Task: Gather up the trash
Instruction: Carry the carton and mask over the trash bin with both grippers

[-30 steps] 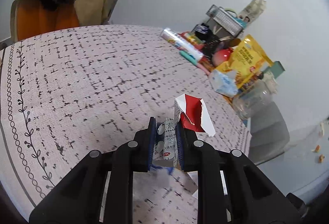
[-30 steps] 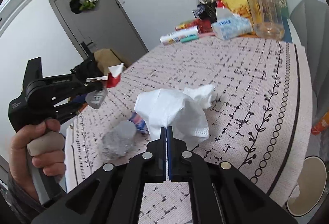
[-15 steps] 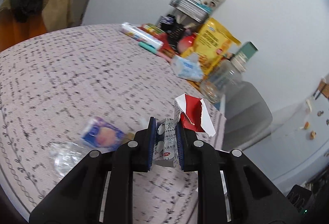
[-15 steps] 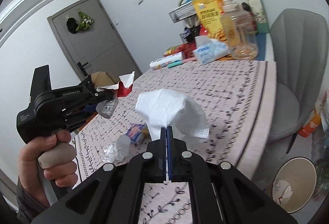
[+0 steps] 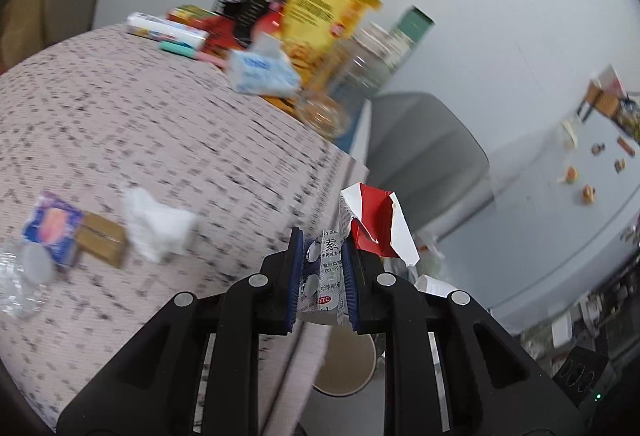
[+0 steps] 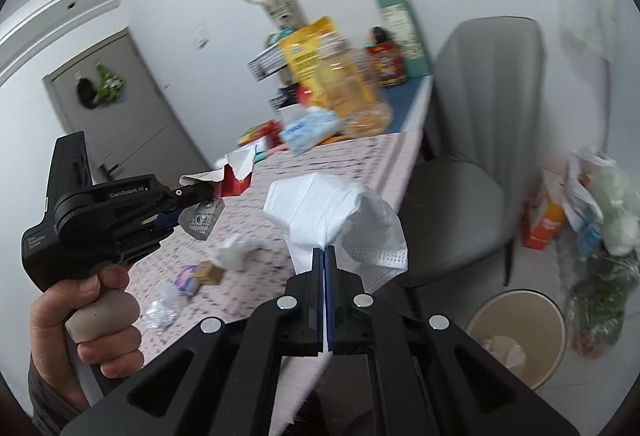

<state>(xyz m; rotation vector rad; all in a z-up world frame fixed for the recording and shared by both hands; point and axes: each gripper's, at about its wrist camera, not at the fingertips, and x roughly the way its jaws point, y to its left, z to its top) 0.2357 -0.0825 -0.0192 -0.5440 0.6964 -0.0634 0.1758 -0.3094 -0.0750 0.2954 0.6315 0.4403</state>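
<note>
The left gripper (image 5: 322, 278) pinches a foil blister pack (image 5: 325, 276) and a torn red-and-white carton (image 5: 376, 226); the right gripper (image 6: 324, 296) is pressed tight on a soft, pleated white mask (image 6: 336, 211). Both hang past the patterned tablecloth (image 5: 160, 139); a round bin (image 6: 520, 336) stands on the floor below; crumpled tissue (image 5: 158, 228) lies on the cloth.

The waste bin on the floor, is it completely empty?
No, the right wrist view shows crumpled pale paper already lying at the bottom of the round waste bin beside the grey chair.
</note>
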